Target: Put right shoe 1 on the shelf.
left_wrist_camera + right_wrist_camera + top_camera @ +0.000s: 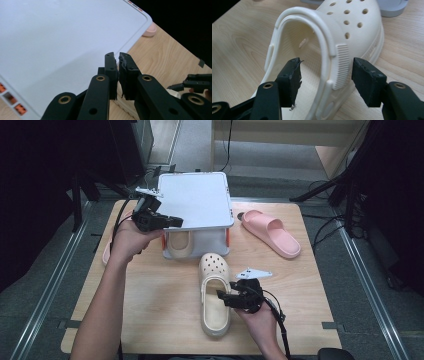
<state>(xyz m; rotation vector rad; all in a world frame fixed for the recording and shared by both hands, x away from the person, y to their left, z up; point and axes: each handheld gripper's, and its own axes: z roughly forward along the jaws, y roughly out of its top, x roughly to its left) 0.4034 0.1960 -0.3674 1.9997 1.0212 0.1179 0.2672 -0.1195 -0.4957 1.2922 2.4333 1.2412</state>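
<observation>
jaws of the right gripper (pixel 325 80) spread astride the side wall of the cream clog (pixel 215 292) lying on the surface (pixel 150 310).
likely light, flexible foam; the ribbed side rim offers grip. left gripper (pixel 118 72) jaws pressed together, empty, beside the grey box lid (pixel 195 200).

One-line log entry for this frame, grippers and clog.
left gripper: shut, empty, at box lid | right gripper: open, straddling cream clog side wall | clog on table

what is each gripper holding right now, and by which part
Nothing is gripped. The right gripper is open, its jaws straddling the side wall of the cream clog without pressing it. The left gripper is shut and empty, by the box lid.
</observation>
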